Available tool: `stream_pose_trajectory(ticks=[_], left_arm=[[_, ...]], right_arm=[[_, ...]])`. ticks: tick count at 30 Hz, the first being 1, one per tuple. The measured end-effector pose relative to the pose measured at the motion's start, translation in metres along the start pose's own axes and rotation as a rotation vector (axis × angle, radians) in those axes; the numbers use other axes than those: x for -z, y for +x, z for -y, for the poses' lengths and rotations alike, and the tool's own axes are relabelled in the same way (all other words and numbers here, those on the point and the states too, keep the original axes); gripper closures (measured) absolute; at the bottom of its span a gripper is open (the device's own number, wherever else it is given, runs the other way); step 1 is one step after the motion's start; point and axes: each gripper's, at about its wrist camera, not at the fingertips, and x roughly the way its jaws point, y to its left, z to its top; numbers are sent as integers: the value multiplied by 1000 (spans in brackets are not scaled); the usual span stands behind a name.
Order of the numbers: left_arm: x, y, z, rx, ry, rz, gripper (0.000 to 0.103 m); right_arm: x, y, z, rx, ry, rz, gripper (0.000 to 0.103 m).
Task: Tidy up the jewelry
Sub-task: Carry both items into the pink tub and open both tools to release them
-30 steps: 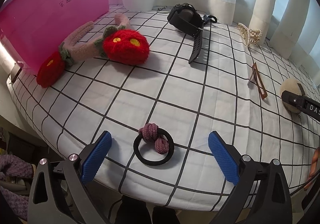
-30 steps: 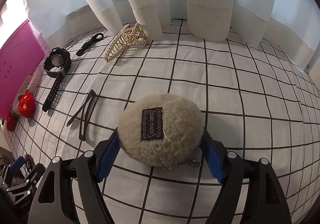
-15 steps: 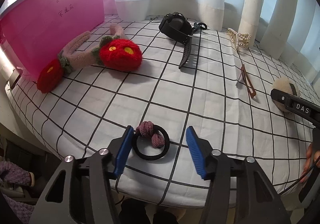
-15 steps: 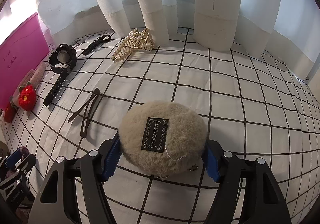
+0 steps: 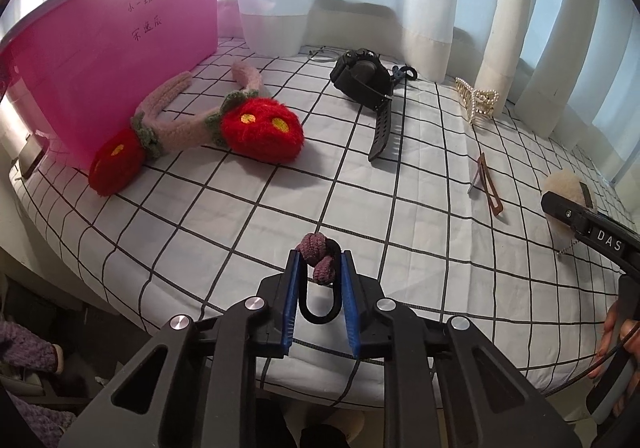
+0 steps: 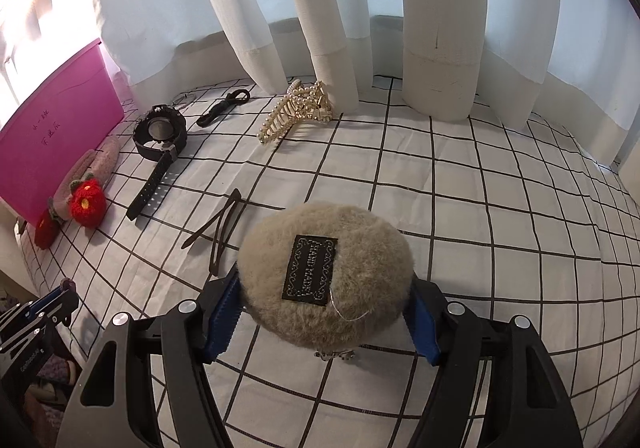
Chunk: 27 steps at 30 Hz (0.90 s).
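Observation:
A black hair tie [image 5: 315, 245] with a mauve knitted knot sits between the blue pads of my left gripper [image 5: 320, 262]. The jaws are closing and squeeze the ring into a narrow loop, just above the checked cloth [image 5: 240, 216] near its front edge. My right gripper [image 6: 324, 284] is shut on a fluffy beige puff [image 6: 352, 232] with a black label, a small chain hanging under it. A pink bin [image 5: 100, 60] stands at the far left.
On the cloth lie a pink headband with red knitted flowers [image 5: 260, 128], a black watch [image 5: 364, 76], a pearl claw clip [image 6: 296, 112], a brown hair clip [image 6: 224, 228] and a black tie [image 6: 224, 108]. White curtains [image 6: 436, 48] hang behind.
My left jaws went from wide open to pressing the hair tie's ring flat and lifted it slightly. The right gripper kept its hold on the puff and rose a little.

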Motion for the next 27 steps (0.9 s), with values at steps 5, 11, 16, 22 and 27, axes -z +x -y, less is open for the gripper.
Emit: stream_pose_trajectory(ticks=[5,11,16,22,27], left_arm=[[-22,-24,-8,7,-29,38,83],[-53,-70,-30,10,-77,128,83],[-85,-107,-70,-15,-126,187,83],[-128,-136,-142,-55,-177,253,83],[-160,-143,-203,-86,-175,281,82]], right_arm=[[-14,-25,-14,-31,-29,25,35],[-47,-66,-50,-102,-90,86,35],[-79,-90,-103,-184,-153,141,35],[-121,-102,-194,-278,-246,199,35],[-162,-100,-280,-392,-294,218,35]])
